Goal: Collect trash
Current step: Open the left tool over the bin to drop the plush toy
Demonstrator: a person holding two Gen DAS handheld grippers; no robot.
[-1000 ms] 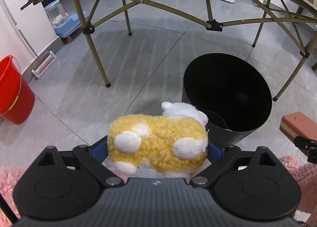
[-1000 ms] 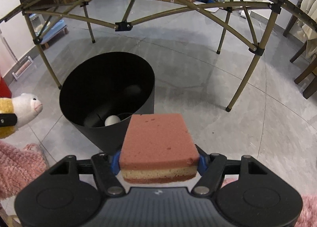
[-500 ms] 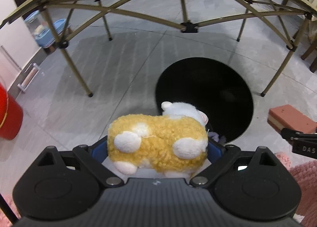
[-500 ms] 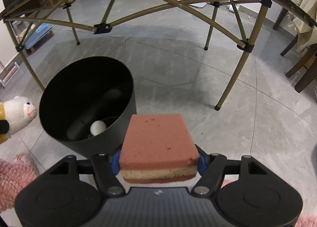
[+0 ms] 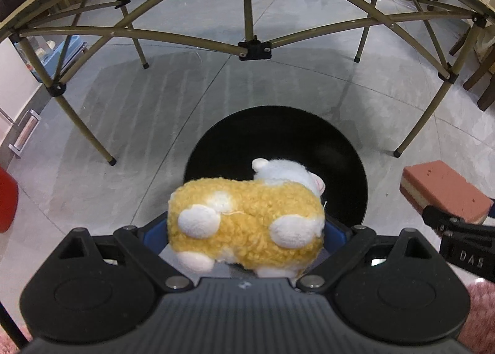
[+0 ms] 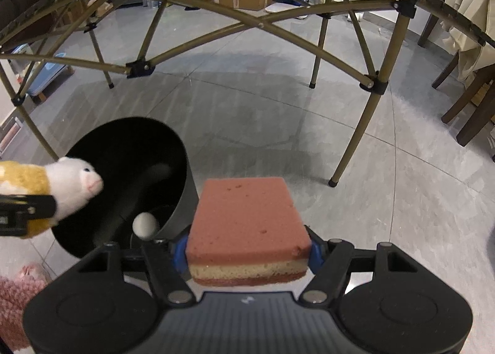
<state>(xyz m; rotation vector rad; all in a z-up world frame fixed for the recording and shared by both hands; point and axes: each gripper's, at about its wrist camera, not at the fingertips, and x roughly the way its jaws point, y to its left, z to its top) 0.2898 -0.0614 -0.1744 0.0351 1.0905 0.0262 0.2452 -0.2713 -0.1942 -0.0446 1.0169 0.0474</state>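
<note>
My left gripper (image 5: 246,230) is shut on a yellow and white plush sheep (image 5: 244,218), held over the near rim of the black trash bin (image 5: 278,137). In the right wrist view the sheep (image 6: 62,187) pokes in from the left above the bin (image 6: 130,143), which has a white ball (image 6: 145,225) inside. My right gripper (image 6: 247,253) is shut on a pink layered sponge (image 6: 247,215), just right of the bin. The sponge (image 5: 442,190) also shows at the right edge of the left wrist view.
A folding table's tan metal legs (image 6: 355,134) and cross struts (image 5: 253,48) arch over the grey tiled floor behind the bin. A red bucket (image 5: 6,199) stands at far left. Dark wooden chair legs (image 6: 464,103) are at right. Pink fuzzy fabric (image 6: 15,301) lies at lower left.
Both grippers moved toward the bin. The sheep now hangs over the bin's opening, and the bin has slid left in the right wrist view. The sponge has come closer in the left wrist view.
</note>
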